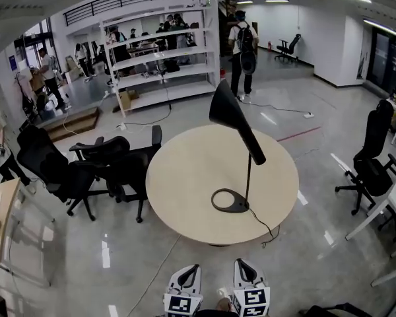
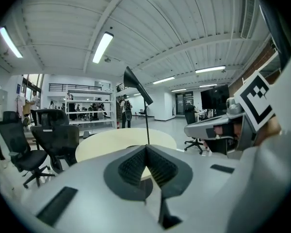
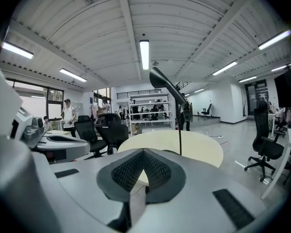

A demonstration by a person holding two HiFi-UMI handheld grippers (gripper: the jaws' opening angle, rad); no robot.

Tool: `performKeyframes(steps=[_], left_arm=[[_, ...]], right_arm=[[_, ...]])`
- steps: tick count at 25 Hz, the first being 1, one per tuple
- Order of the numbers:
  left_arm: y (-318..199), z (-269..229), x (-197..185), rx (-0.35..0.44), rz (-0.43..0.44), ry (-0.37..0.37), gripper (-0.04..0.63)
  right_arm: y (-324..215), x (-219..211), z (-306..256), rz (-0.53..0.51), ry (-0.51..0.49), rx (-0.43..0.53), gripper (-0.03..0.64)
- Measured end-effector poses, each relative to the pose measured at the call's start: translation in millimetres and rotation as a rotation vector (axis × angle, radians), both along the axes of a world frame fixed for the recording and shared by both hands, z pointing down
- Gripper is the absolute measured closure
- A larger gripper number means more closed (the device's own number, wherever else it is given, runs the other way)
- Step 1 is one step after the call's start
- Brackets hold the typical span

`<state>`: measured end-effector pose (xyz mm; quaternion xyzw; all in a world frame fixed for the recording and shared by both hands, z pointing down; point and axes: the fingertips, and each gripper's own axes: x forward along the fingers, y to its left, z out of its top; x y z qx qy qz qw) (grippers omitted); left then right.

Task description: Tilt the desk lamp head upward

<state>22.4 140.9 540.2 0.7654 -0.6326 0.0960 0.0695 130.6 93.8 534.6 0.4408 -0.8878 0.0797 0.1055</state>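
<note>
You hold the left gripper (image 2: 146, 150) and right gripper (image 3: 143, 155) back, jaws together on nothing, likely because the reach hasn't begun, while the lamp (image 1: 241, 152) stands well ahead of both on the table (image 1: 185, 177), its head (image 1: 227, 109) untouched.

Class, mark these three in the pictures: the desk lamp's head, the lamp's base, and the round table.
lamp head (image 1: 228, 111), head view, middle of the black cone.
lamp base (image 1: 240, 207), head view, dark part beside the stem.
round table (image 1: 185, 177), head view, bare top left of the lamp.
</note>
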Motion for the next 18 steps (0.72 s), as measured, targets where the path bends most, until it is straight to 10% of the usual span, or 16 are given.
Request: performKeyframes(steps=[18], left_arm=[[154.3, 6.6, -25.9, 0.007, 0.055, 0.043, 0.548]], right_arm=[[173.0, -20.2, 15.6, 0.054, 0.047, -0.059, 0.607]])
